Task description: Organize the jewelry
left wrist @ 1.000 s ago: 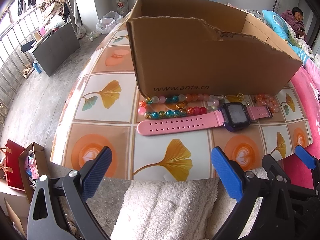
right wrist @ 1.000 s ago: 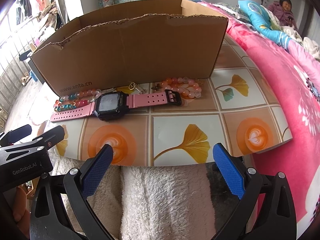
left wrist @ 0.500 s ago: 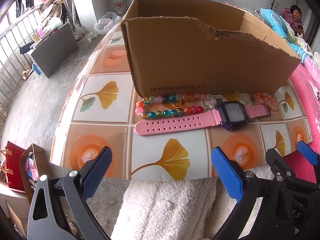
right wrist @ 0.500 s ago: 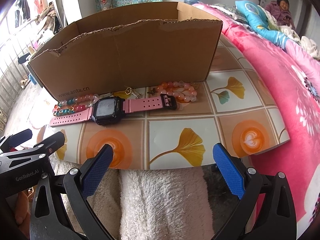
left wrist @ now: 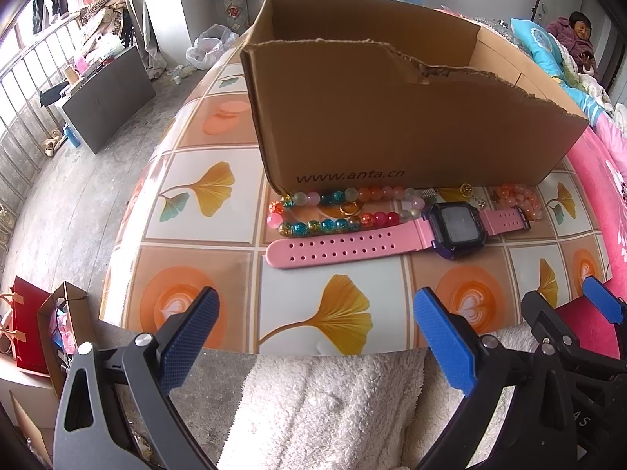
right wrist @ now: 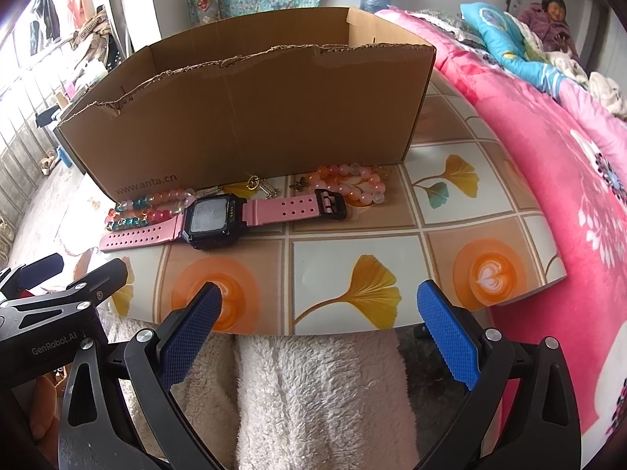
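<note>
Right at the near edge of the worktop (left wrist: 188, 203) both tools hover over a fluffy white cloth, and neither has touched anything: the left gripper (left wrist: 313, 333) has its blue fingers (left wrist: 188, 337) spread wide and empty, and the right gripper (right wrist: 317, 321) is just the same, fingers (right wrist: 446, 337) apart with nothing between them. Moving in from the edge, the pink watch (left wrist: 454, 227) lies flat with its strap stretched out, roughly parallel to the box front. Just behind it, a multicoloured bead bracelet (left wrist: 337, 209) sits toward the left side with a small gold ring (left wrist: 350, 207) inside its loop, a gold charm piece (right wrist: 254, 184) rests near the middle, and a peach bead bracelet (right wrist: 348, 182) lies toward the right, touching the watch buckle. Behind all of that stands the open cardboard box (left wrist: 392, 125) with its torn front wall, apparently where the pieces belong. What can be seen of its inside looks bare, though the floor is hidden. So by my reading nothing is sorted yet; every piece is out on the worktop, and the whole job lies ahead, the watch being the nearest pick
</note>
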Demonstrator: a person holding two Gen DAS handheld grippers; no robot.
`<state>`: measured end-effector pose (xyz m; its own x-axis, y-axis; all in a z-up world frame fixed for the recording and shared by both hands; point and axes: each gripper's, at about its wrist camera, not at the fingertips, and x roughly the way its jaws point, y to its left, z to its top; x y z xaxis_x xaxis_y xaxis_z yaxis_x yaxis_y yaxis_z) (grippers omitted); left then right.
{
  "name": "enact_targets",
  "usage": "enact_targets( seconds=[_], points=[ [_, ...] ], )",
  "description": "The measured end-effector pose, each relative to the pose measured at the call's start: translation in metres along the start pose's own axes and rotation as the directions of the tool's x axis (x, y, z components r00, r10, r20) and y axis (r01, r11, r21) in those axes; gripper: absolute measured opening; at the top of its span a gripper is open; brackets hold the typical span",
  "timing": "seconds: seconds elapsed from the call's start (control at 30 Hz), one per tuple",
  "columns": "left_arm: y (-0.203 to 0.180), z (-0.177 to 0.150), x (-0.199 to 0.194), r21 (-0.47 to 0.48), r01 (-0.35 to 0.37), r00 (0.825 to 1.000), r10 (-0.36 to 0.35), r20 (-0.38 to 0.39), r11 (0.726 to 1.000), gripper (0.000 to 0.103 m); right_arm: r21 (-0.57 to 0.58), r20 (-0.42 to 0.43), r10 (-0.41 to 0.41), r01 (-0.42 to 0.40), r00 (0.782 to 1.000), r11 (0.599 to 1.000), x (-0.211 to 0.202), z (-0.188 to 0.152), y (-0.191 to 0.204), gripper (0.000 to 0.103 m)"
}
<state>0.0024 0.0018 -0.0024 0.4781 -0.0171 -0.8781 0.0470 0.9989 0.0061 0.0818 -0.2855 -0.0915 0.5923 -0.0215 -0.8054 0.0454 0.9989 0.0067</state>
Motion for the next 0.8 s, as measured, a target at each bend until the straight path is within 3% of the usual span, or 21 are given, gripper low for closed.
enact_targets(
  seconds=[0.8],
  points=[
    [0.0005,-0.0007,-0.0028,0.001,-0.008,1.000,0.008,0.005,1.000,0.097,0.001,0.005,0.004,-0.004,1.000,1.000,-0.0005,-0.0011,0.0022,0.096]
  ],
)
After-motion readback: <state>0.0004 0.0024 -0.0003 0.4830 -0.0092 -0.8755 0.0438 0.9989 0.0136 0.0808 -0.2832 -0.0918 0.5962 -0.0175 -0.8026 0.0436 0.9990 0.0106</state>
